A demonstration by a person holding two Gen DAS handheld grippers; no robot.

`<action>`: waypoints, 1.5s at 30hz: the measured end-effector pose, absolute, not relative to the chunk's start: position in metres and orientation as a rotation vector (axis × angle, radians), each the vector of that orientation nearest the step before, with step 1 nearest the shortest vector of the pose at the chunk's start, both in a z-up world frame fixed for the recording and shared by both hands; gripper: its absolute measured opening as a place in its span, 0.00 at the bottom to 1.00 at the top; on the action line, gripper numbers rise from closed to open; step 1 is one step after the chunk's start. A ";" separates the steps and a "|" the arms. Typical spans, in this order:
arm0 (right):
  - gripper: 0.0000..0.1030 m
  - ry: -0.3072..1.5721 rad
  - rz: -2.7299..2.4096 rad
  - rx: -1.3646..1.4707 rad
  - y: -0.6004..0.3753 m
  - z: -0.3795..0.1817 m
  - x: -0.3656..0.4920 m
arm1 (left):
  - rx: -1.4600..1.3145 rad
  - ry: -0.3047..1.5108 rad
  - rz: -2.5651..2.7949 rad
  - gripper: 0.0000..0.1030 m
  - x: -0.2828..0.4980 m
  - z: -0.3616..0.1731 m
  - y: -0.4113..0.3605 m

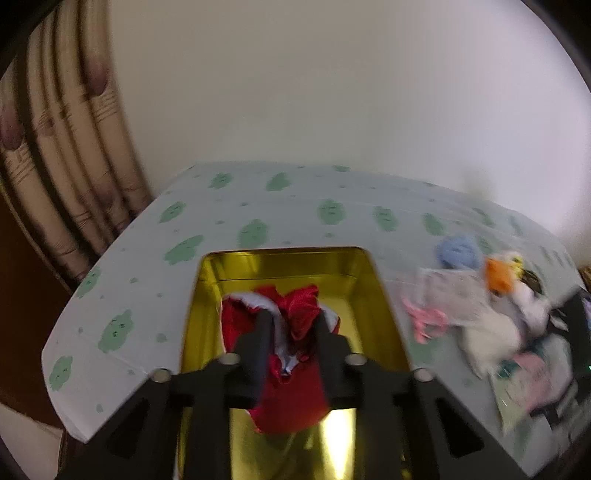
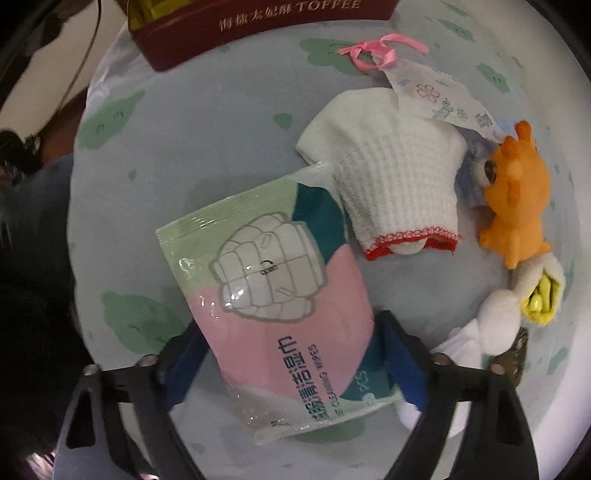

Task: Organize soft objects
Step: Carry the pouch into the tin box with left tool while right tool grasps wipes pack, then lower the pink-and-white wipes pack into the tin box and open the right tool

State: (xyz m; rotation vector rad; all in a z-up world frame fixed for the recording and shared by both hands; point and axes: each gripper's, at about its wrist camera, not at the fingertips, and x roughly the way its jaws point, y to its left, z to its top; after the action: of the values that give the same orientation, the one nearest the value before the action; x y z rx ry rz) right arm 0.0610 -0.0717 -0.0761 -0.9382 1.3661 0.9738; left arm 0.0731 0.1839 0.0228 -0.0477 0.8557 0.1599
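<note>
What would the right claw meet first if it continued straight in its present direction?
Most likely the wet wipes pack, which already lies between the right claw fingers; under it is the tablecloth. Depth is unclear.

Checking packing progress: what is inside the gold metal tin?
A red satin cloth with pale blue lining lies in the gold metal tin. What's beneath the cloth is hidden.

On the dark red box (image 2: 258, 33) at the top of my right view I read "TOFFEE" in pale capitals after some Chinese characters. The wipes pack (image 2: 280, 295) between my fingers says "CLEANSING WIPES" beside larger Chinese characters.
</note>
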 end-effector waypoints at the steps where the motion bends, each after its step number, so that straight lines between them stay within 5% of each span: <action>1: 0.77 1.363 0.960 -0.917 -0.072 -0.074 0.059 | -0.057 0.854 0.168 0.29 0.078 0.022 0.189; 17: 0.73 1.322 0.966 -0.432 -0.107 0.015 0.054 | -0.078 0.793 0.333 0.45 0.009 0.032 0.185; 27: 0.73 1.207 0.978 0.010 0.005 0.067 0.106 | -0.092 0.699 0.407 0.48 -0.076 0.031 0.172; 35: 0.74 1.322 0.859 0.102 0.104 0.024 0.141 | -0.067 0.626 0.452 0.49 -0.091 0.031 0.180; 45: 0.74 1.399 0.644 0.107 0.106 -0.024 0.153 | -0.097 0.641 0.428 0.49 -0.086 0.027 0.189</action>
State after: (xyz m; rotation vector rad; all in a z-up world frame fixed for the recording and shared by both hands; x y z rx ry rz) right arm 0.1527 0.1062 -0.0242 0.1073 1.3987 0.6441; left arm -0.0865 0.1890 0.0274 -0.0967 0.6412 0.4280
